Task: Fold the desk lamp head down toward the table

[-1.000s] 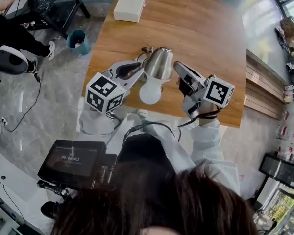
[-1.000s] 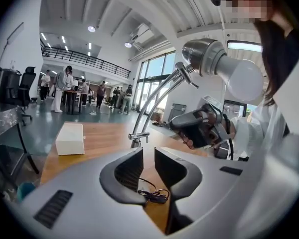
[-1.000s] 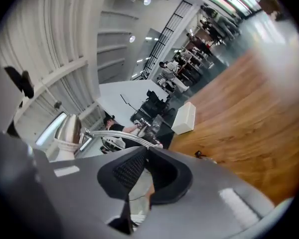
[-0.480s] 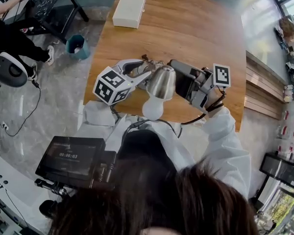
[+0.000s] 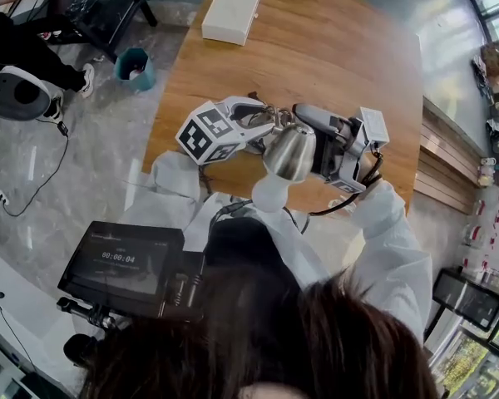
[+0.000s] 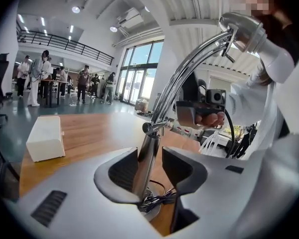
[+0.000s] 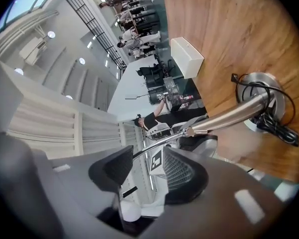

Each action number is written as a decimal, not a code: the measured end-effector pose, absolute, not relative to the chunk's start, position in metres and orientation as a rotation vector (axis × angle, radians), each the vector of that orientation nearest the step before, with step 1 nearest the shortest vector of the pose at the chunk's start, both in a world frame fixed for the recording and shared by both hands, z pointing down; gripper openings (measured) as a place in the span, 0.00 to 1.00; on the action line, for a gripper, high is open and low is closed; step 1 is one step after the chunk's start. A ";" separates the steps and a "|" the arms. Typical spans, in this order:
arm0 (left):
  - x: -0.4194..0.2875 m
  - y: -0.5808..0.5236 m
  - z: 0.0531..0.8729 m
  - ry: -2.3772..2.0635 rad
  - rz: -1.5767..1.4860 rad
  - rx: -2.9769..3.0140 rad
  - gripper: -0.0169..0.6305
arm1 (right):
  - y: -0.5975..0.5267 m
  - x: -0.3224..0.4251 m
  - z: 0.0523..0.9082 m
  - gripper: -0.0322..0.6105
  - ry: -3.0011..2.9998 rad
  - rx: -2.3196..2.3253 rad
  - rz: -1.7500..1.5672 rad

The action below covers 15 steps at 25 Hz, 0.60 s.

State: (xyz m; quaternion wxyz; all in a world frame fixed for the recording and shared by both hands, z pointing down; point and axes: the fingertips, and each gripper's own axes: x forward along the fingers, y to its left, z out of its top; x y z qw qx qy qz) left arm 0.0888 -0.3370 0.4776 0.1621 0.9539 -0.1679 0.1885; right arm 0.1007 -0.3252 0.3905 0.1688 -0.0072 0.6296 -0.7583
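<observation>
Since both claws just sprang open — L gripper point(image 6: 149, 164) slack round lamp post point(image 6: 150, 142), R gripper point(image 7: 148, 171) empty by lamp head point(image 5: 289, 150) — nothing's pushing, so head's not yet folded, up over table point(image 5: 341, 48) edge.

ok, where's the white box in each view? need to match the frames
Head view: white box at top centre, on the table's far end.
Left gripper view: white box at left, mid-height.
Right gripper view: white box right of centre, upper part.
Shared landmark: the desk lamp, nearer than the box in all three.
</observation>
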 end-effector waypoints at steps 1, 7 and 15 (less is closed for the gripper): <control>0.090 -0.337 0.479 -0.472 0.549 2.729 0.26 | -0.325 0.100 0.389 0.30 1.778 -0.004 -2.162; 0.090 -0.340 0.483 -0.448 0.605 2.714 0.24 | -0.327 0.088 0.378 0.30 1.770 0.065 -2.149; 0.090 -0.340 0.485 -0.369 0.629 2.706 0.24 | -0.322 0.086 0.378 0.29 1.788 0.086 -2.131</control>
